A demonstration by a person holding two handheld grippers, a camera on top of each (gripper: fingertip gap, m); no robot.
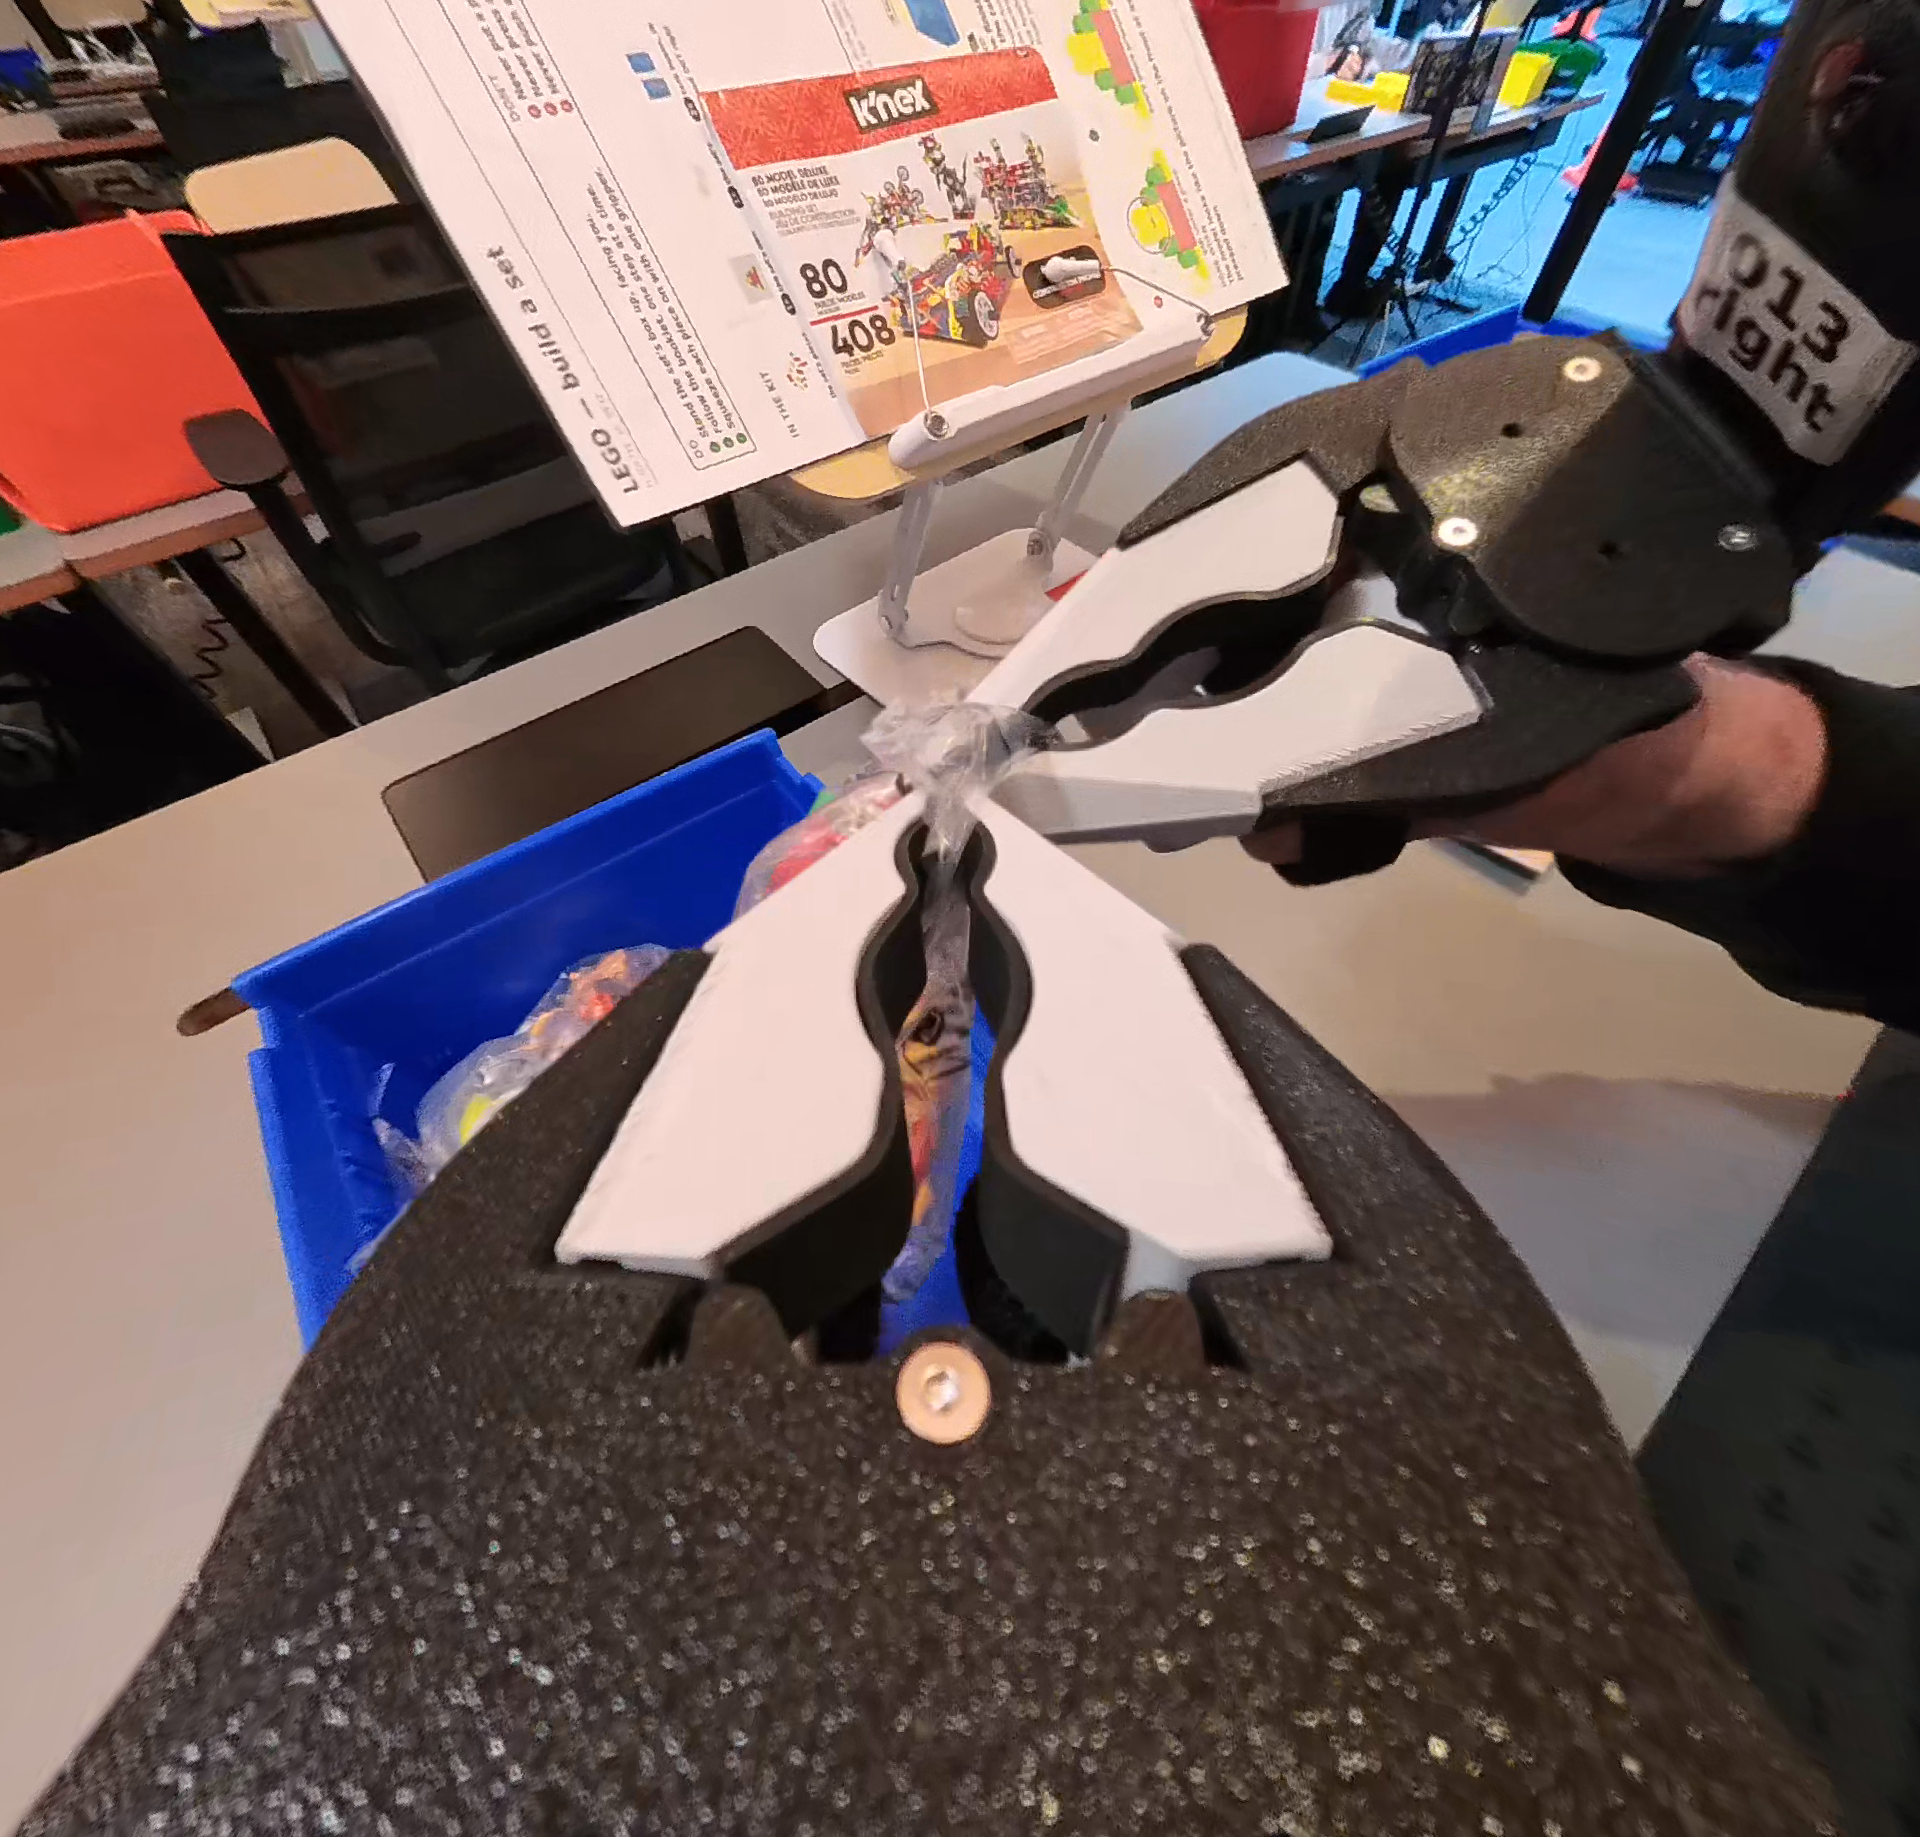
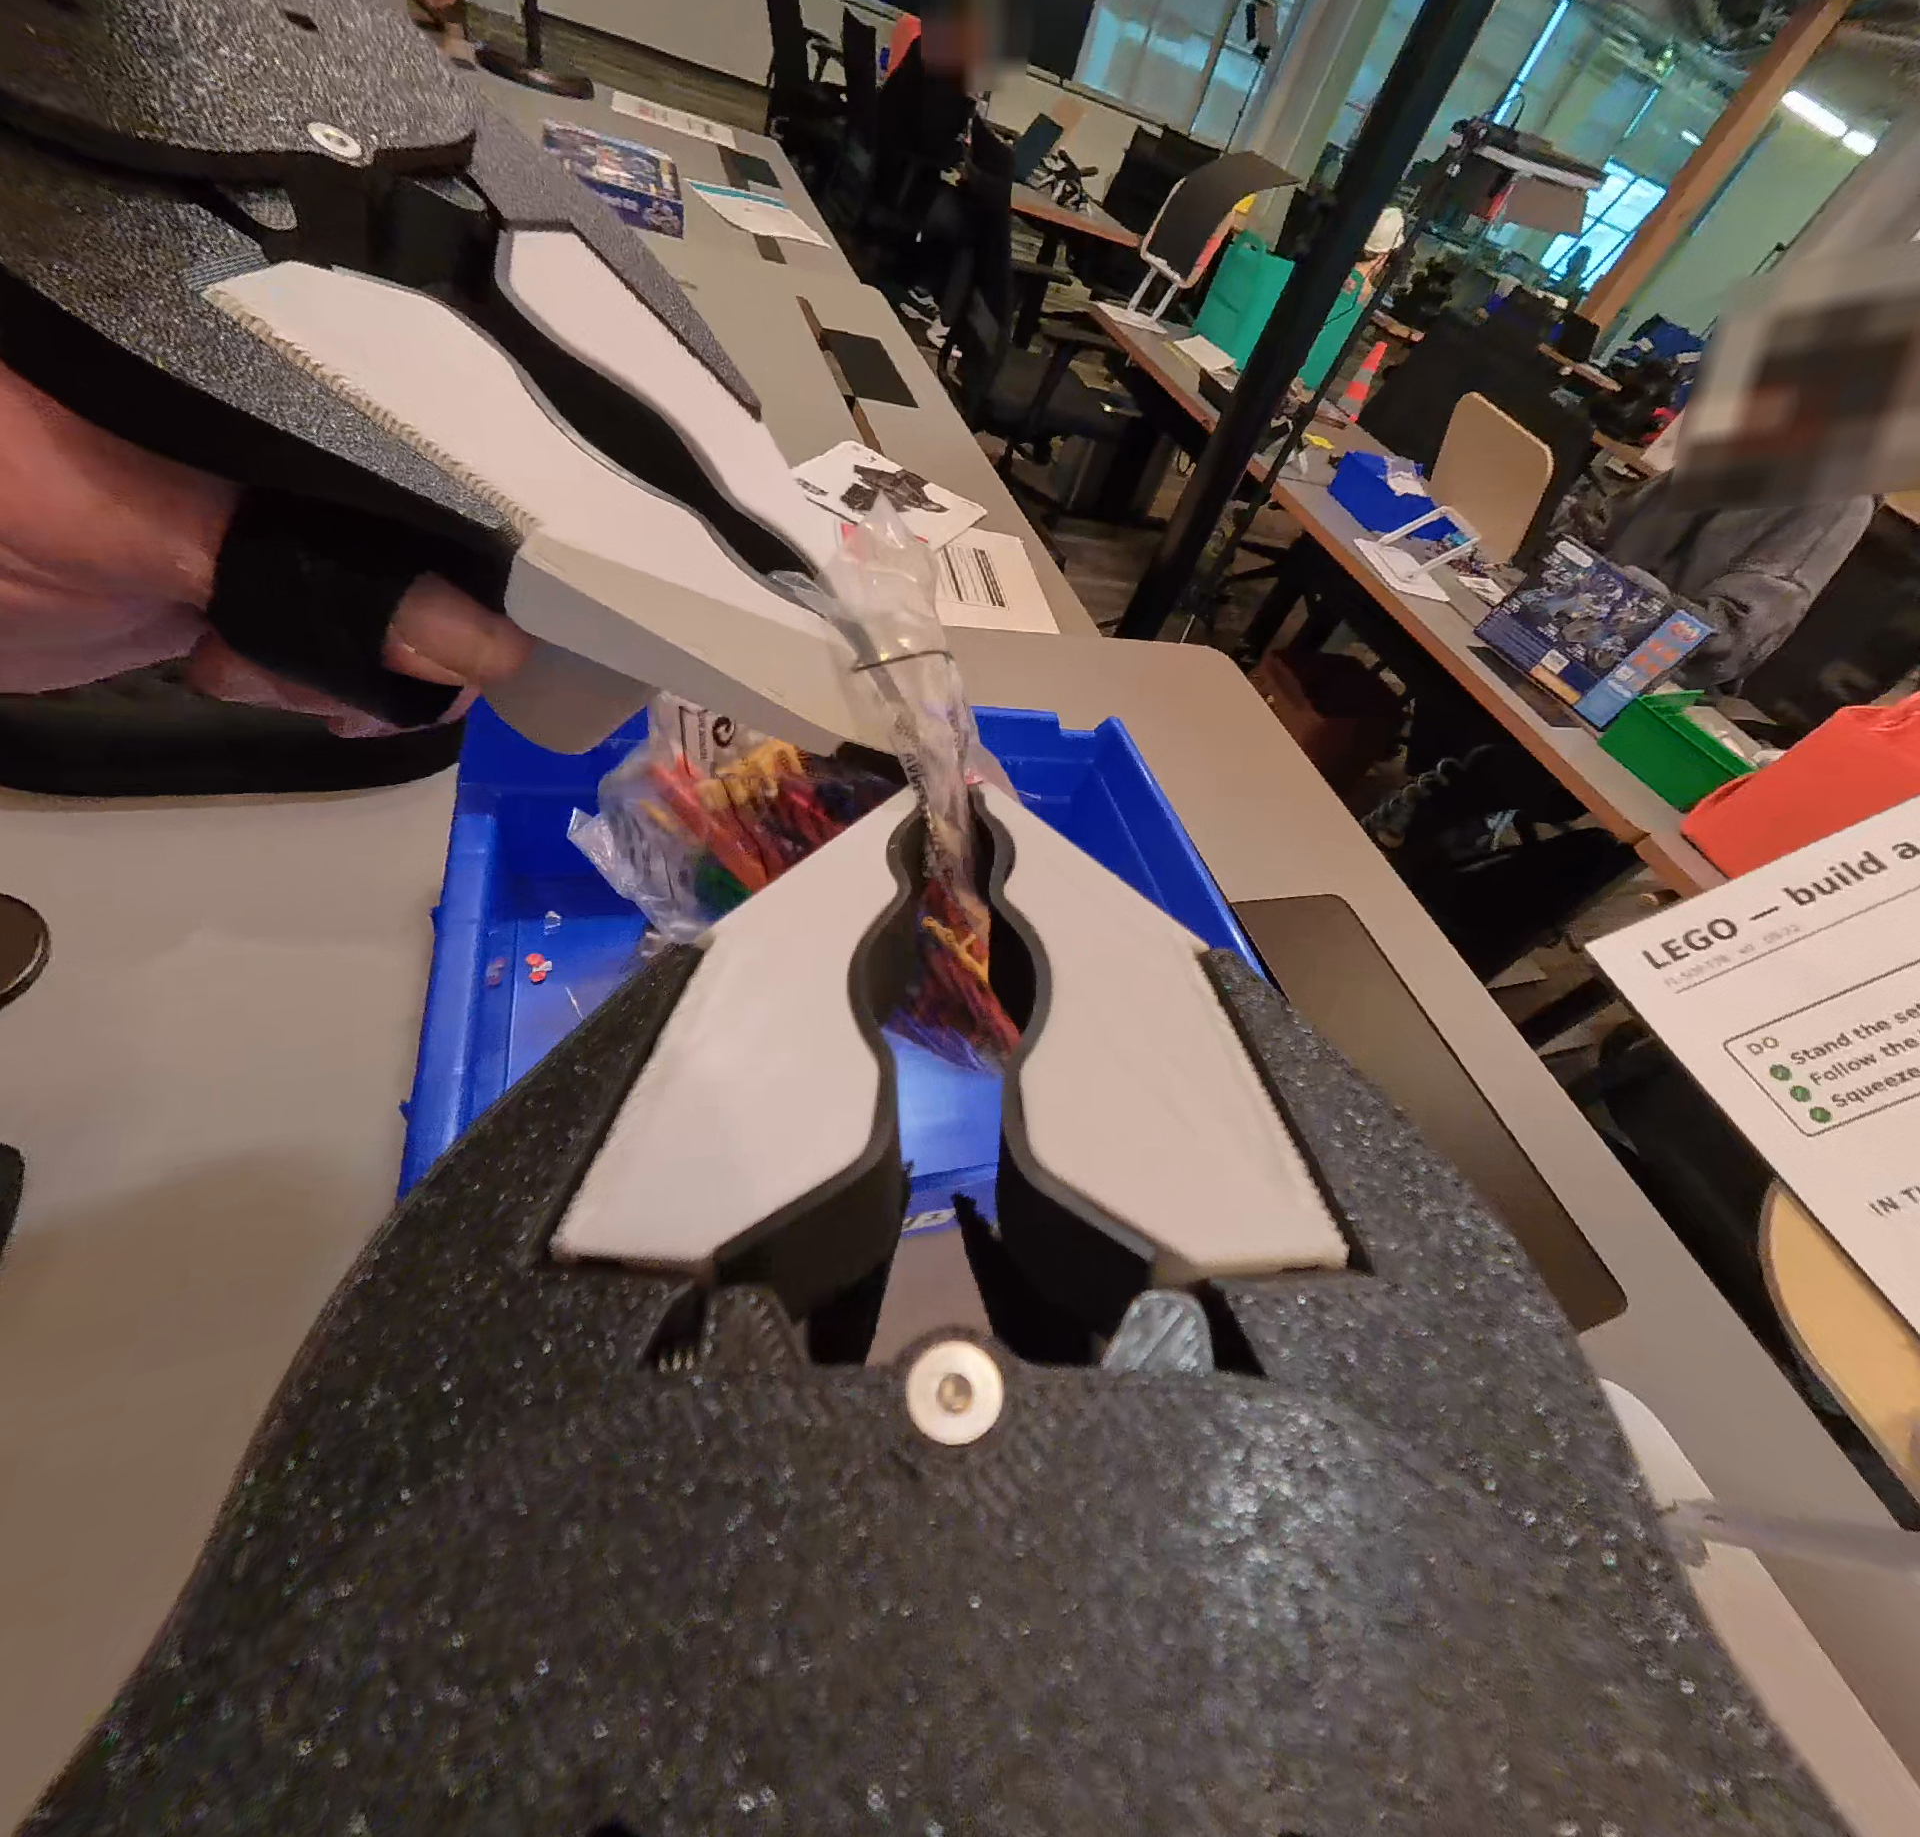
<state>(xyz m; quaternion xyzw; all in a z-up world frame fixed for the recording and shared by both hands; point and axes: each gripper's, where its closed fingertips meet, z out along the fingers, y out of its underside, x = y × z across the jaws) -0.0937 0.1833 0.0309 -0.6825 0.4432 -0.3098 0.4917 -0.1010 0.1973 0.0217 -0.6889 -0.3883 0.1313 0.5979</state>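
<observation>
A clear plastic bag (image 1: 940, 748) of small coloured parts hangs over a blue bin (image 1: 499, 956). My left gripper (image 1: 948, 831) is shut on the bag's top edge. My right gripper (image 1: 1003, 748) comes in from the right and is shut on the same top edge, right beside the left tips. In the right wrist view my right gripper (image 2: 951, 811) pinches the bag (image 2: 904, 644), and the left gripper (image 2: 842, 707) clamps it from the left. The bag's coloured contents (image 2: 748, 811) hang down into the blue bin (image 2: 1101, 800). Both sets of tips almost touch.
A white document stand (image 1: 977, 603) holds printed instruction sheets (image 1: 790, 177) behind the bin. More bags lie in the bin (image 1: 582, 1018). A black mat (image 2: 1403, 1081) lies on the grey table (image 1: 156, 1112). Papers (image 2: 987, 572), chairs and other work tables stand beyond. My two grippers' fingertips are within a few centimetres of each other.
</observation>
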